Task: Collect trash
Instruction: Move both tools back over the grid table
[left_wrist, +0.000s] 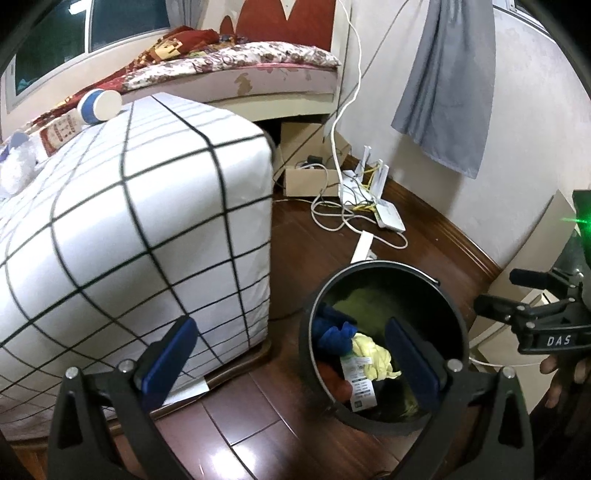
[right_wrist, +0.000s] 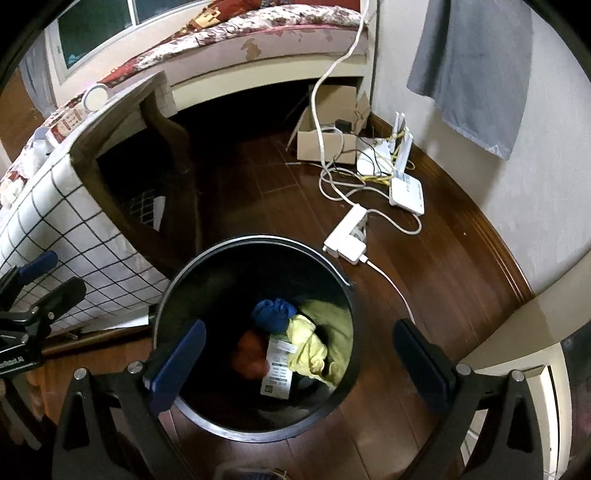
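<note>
Left gripper (left_wrist: 291, 360) is spread wide and holds nothing, its right finger over the black trash bin's (left_wrist: 306, 332) rim; right gripper (right_wrist: 299, 362) is likewise wide and empty, straddling the bin mouth. Bin stands on the dark wood floor (right_wrist: 424, 266) just beside the checked mattress (left_wrist: 147, 206), at 5 o'clock in left view. Inside lie a blue cloth (right_wrist: 273, 314), a yellow crumpled piece (right_wrist: 306, 347) and a white printed label (right_wrist: 277, 369), touching.
</note>
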